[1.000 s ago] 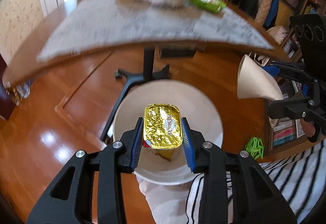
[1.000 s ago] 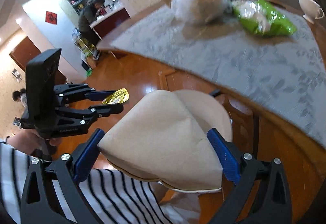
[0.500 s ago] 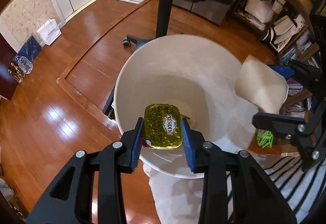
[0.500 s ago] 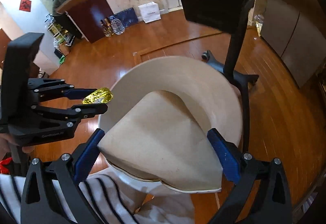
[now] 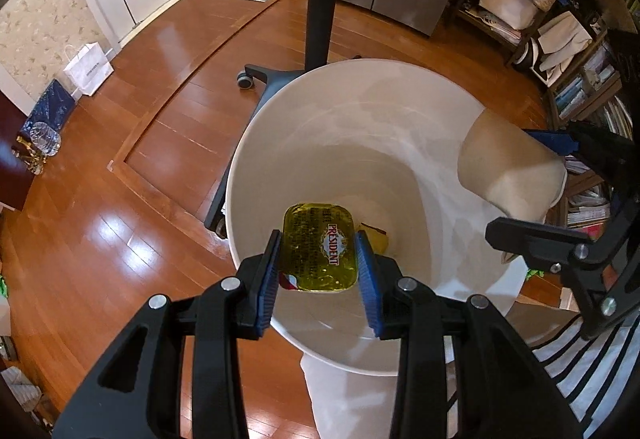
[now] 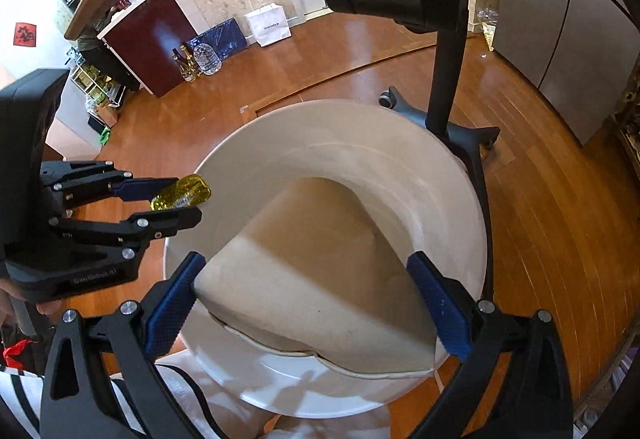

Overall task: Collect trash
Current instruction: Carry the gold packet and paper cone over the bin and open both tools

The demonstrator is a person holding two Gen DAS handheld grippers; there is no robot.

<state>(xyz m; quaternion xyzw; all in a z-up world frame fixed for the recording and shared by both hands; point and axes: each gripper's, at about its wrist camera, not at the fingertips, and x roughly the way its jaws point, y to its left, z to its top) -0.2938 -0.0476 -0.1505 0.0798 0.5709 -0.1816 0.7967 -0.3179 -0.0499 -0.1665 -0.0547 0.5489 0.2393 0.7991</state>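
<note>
1. The left claw is clenched on a gold foil butter portion; both blue pads are seen pressed against its long sides. The portion is held over the open mouth of the white bin, inside the rim line, not yet dropped.
2. The right claw is clenched on a flattened beige paper cup, gripped across its wide end. The cup is likewise held over the bin opening.
3. From the left wrist view, the right claw and the cup are seen at the bin's right rim; from the right wrist view, the left claw and the foil portion are seen at the bin's left rim. The two loads are kept apart.
4. A small yellowish scrap is noted at the bottom of the bin, so some trash is judged to be already collected.
5. Progress: two items are judged to have been carried to the bin; release of both is what remains for them. The desk top is not shown, so whether further trash is left cannot be told.
6. Next step, as judged: both claws are to be released so the items fall inside the bin.
</note>
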